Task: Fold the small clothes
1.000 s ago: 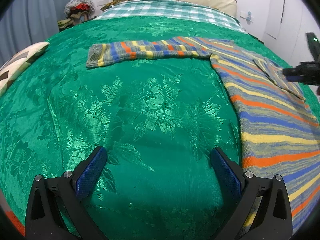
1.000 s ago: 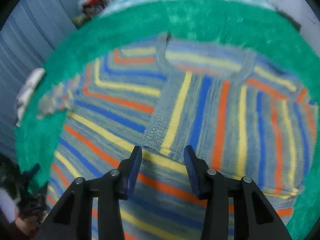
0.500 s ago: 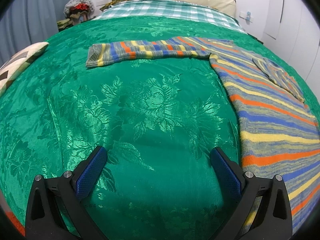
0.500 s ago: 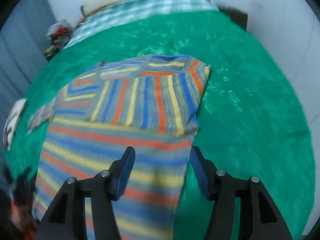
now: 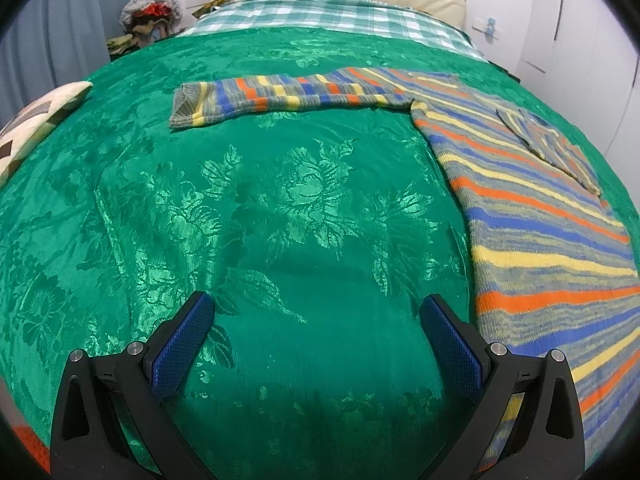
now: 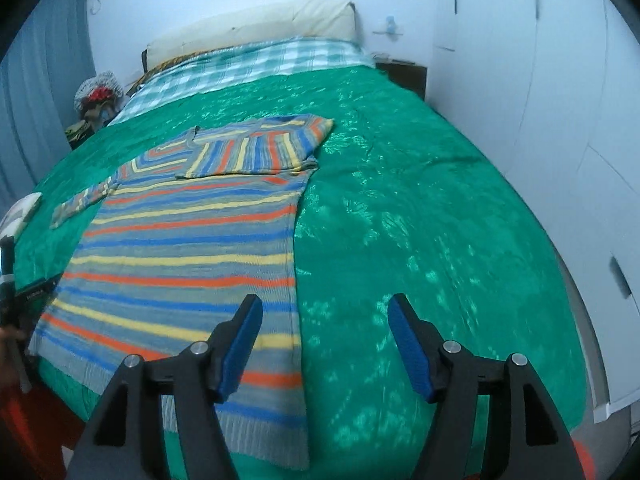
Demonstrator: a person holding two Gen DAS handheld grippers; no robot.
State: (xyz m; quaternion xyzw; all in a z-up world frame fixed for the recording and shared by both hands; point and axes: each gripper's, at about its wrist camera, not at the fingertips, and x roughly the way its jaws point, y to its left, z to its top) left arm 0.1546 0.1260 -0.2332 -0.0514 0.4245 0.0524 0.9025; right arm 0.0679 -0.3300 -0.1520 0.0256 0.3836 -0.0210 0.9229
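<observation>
Your striped sweater lies flat on the green bedspread, long axis running away from you; one sleeve stretches sideways off its far end, nearer your left gripper, spread wide and empty; your right gripper, jaws opening on nothing, hovers at the sweater's opposite edge.

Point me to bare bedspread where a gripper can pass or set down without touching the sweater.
Free: green bedspread between the striped sweater and the white wall; another wide patch below the outstretched sleeve, left of the sweater's body, under the open left gripper. Crowded: the sweater's top, where the folded sleeve lies.
</observation>
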